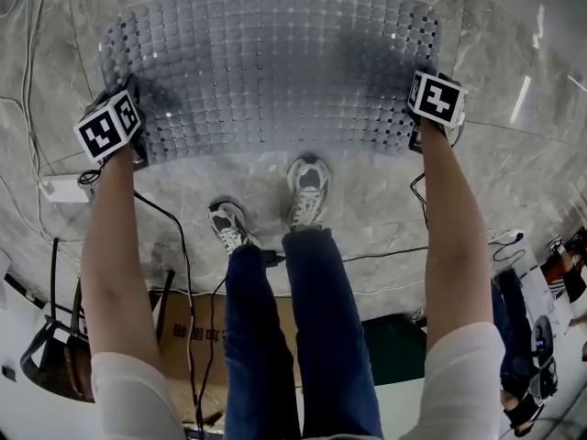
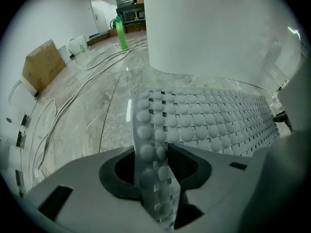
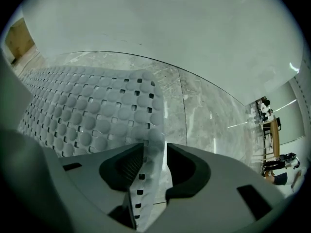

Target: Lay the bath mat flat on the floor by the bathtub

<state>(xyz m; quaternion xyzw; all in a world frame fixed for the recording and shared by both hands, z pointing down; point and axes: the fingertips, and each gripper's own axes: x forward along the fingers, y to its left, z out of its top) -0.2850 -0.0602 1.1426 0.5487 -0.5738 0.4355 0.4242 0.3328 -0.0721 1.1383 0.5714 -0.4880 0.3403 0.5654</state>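
The grey, bubble-textured bath mat lies spread on the marble floor in front of my feet. Its two near corners are still lifted. My left gripper is at the near left corner, and in the left gripper view the mat's edge stands upright between the parted jaws of the left gripper with a gap beside it. My right gripper is at the near right corner, where the mat strip hangs loosely between the separated jaws of the right gripper. The white bathtub wall rises just beyond the mat.
My shoes stand just behind the mat's near edge. Cables and a white power strip lie on the floor to the left. A cardboard box, a green bottle and hoses sit further off.
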